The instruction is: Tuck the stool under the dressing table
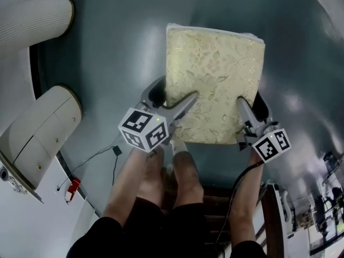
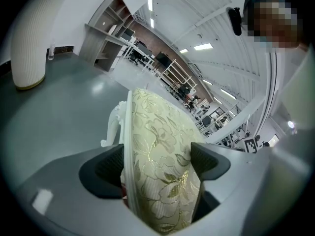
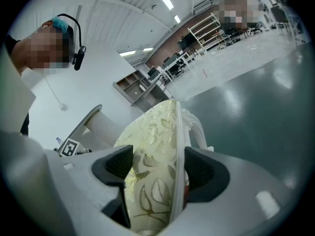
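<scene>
The stool has a square cream cushion with a gold floral pattern and stands on the grey-green floor. My left gripper clamps the cushion's near left corner, one jaw on top and one beneath. At the near right corner my right gripper grips the same way. In the left gripper view the cushion fills the gap in the left gripper, and a carved white leg shows below. The right gripper likewise pinches the cushion. The white dressing table with small drawers stands at the left.
A ribbed white column lies at the top left, beyond the dressing table. A thin black cable with a red tag runs over the floor near the table. The person's feet stand just behind the stool. Dark wooden slats sit at the bottom.
</scene>
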### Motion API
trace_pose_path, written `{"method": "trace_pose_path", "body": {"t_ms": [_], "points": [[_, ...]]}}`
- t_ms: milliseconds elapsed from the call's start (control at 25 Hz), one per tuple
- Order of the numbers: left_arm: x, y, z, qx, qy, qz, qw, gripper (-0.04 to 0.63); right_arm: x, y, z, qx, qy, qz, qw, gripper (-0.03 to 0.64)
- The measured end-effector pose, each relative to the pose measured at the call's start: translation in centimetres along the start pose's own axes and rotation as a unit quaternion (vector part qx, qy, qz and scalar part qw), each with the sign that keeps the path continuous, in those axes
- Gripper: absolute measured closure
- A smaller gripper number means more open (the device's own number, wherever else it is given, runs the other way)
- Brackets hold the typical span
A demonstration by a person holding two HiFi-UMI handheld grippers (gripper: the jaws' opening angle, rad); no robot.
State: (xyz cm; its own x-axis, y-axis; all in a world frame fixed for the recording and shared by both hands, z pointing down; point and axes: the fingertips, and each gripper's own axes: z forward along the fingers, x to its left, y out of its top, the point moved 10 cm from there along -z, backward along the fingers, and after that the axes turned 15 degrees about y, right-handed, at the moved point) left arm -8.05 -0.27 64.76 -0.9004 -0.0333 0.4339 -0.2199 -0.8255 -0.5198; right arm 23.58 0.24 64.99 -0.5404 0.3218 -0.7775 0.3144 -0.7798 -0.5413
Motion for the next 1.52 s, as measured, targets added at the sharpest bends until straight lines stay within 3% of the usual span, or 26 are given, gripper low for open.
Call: {"method": "trace_pose_path", "body": {"t_ms": [680, 1040, 1520], "points": [[-0.3, -0.3, -0.4, -0.018, 0.014, -0.003, 0.9997, 0.158, -0.4, 0.2, 0.0, 0.004, 0.016, 0.005, 1.0, 0.291], [0.8, -1.5, 0.2, -0.066, -0.023, -0.003, 0.9976, 0.158, 0.3, -0.4, -0.2, -0.017, 0.015, -0.05, 0.998, 0.291], [0.1, -1.6, -0.7, -0.06, -0.004, -0.031, 0.9977, 0.159, 0.1, 1.1, -0.1, 0.013, 0.036, -0.039, 0.998, 0.291]]}}
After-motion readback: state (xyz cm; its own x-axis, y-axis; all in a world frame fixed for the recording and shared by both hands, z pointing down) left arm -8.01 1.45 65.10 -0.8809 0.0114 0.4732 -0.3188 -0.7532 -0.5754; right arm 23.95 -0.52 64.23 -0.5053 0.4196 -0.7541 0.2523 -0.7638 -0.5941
